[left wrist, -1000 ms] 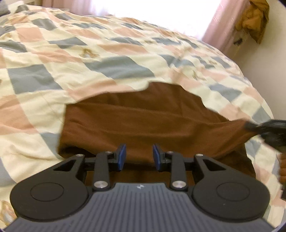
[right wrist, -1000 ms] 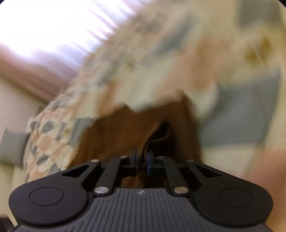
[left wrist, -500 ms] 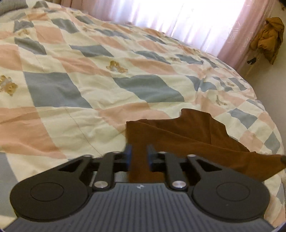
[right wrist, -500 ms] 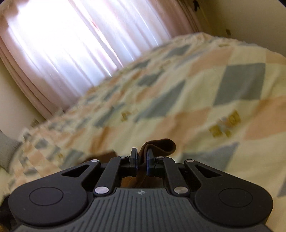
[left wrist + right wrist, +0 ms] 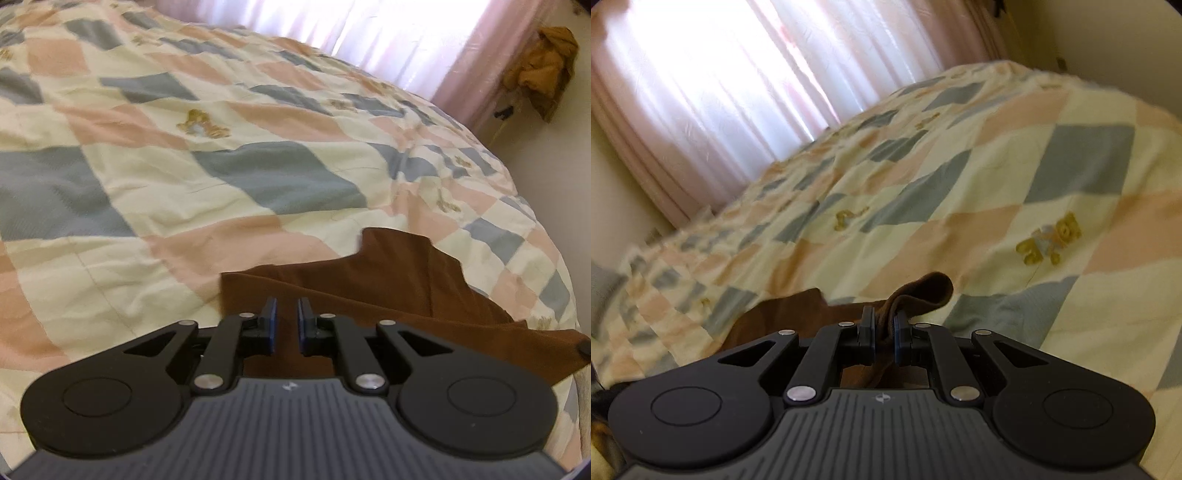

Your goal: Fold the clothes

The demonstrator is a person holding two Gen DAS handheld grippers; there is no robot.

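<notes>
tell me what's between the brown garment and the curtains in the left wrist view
Only the checked quilt lies between the brown garment and the curtains; nothing else on that stretch, in the left wrist view.

left hand-held gripper (image 5: 287, 320) pinching brown garment (image 5: 388, 288), checked quilt (image 5: 184, 177)

Brown garment (image 5: 388, 291): plain, thin knit, partly lifted off the checked bed quilt (image 5: 229, 173), with its far edge still lying on it. One bunched edge is pinched up at each end, a small loop of fabric curling over at the right end; the cloth stretches between them with loose folds.
</notes>
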